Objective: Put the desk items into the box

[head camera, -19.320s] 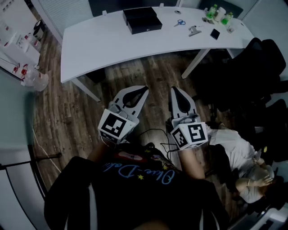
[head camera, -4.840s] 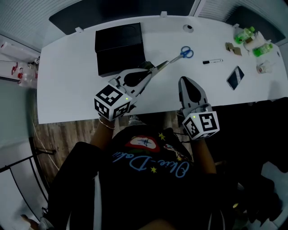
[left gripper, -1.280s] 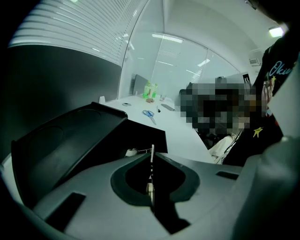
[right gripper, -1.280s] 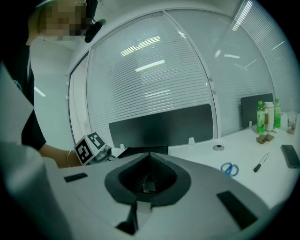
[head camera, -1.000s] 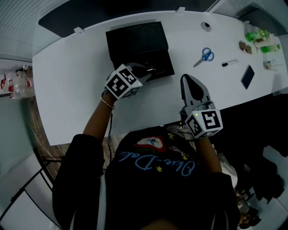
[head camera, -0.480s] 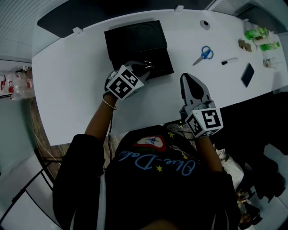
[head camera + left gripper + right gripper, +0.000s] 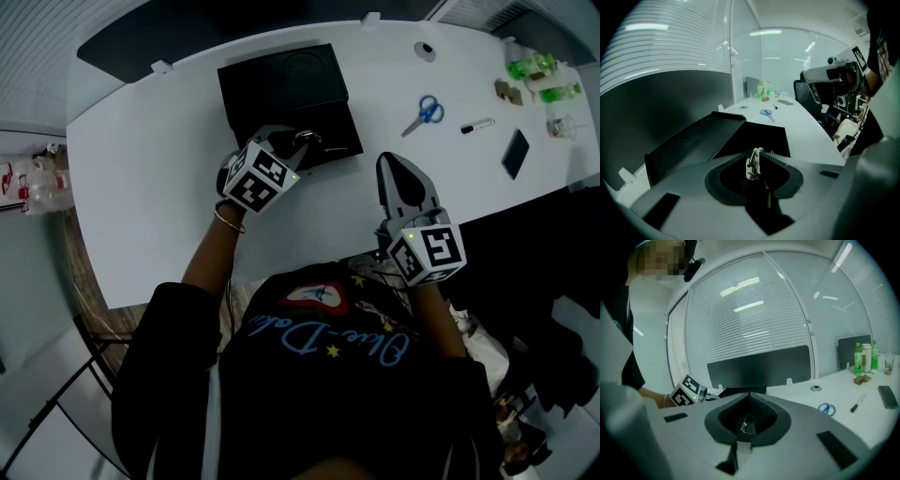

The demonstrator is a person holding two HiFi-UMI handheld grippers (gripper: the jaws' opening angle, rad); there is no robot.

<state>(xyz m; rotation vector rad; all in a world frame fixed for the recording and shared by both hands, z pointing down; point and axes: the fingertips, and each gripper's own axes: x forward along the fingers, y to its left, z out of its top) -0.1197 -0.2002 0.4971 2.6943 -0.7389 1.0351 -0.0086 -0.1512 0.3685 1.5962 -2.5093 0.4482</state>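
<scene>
An open black box (image 7: pixel 330 133) sits at the desk's far middle, its lid (image 7: pixel 281 80) lying flat behind it. My left gripper (image 7: pixel 302 141) hangs over the box's front part, shut on a small silvery metal clip (image 7: pixel 310 138). In the left gripper view the clip (image 7: pixel 752 168) shows pinched between the jaws, above the box's dark inside (image 7: pixel 759 136). My right gripper (image 7: pixel 397 167) is shut and empty, held just right of the box. Blue-handled scissors (image 7: pixel 421 113), a marker (image 7: pixel 477 126) and a dark phone (image 7: pixel 515 155) lie on the desk to the right.
The white desk (image 7: pixel 150 187) curves from left to right, and its near edge runs below my grippers. Green bottles (image 7: pixel 537 77) and small items stand at the far right corner. A cable grommet (image 7: pixel 426 52) sits behind the scissors. A black chair (image 7: pixel 562 281) is at the right.
The left gripper has tipped further down over the box's front with the clip still in it. The right gripper has kept still.
</scene>
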